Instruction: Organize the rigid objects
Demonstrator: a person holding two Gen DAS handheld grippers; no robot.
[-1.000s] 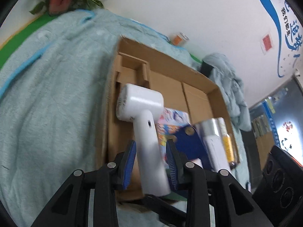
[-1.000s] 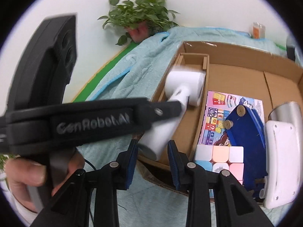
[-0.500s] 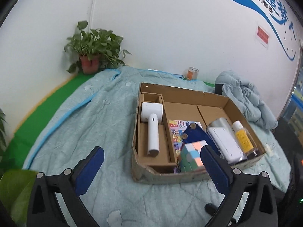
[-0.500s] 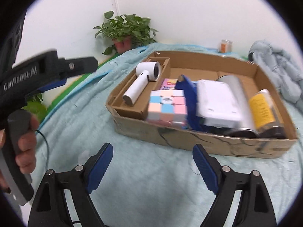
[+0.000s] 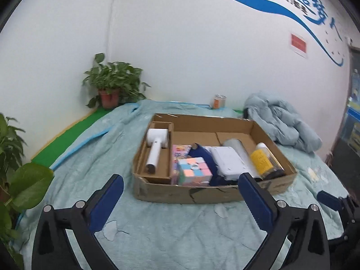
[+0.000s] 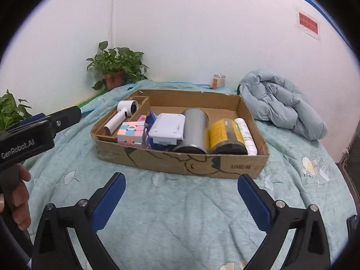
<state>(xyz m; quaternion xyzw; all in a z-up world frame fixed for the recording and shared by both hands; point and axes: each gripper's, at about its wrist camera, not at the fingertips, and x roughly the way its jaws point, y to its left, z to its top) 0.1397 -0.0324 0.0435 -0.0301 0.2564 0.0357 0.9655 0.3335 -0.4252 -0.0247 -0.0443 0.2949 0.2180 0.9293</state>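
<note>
On the pale green quilt in front of you sits the cardboard box, near the quilt's far edge and the white wall, and both your grippers hang short of its near wall with nothing between their blue pads. Your left gripper is spread wide and empty. Your right gripper has just been opening its jaws and is likewise released, gripping nothing. Along the box's left wall, in a narrow cardboard compartment of its own, lies the white hair dryer, head toward the far wall and handle toward you. Just right of that compartment, at the near wall, stands the pastel puzzle cube, with a colourful picture book lying flat behind and under it. Next come a dark blue case and the white plastic box leaning on it, then the silver cylinder lying on its side. Beside that lies the jar with the yellow label, and a slim white tube lies against the box's right wall. Your left hand shows at the left edge of the right wrist view, wrapped round its gripper's handle. At the quilt's far left corner stands a potted plant, a small jar with an orange label stands at the far edge, and a bundled blue jacket lies at the far right.
</note>
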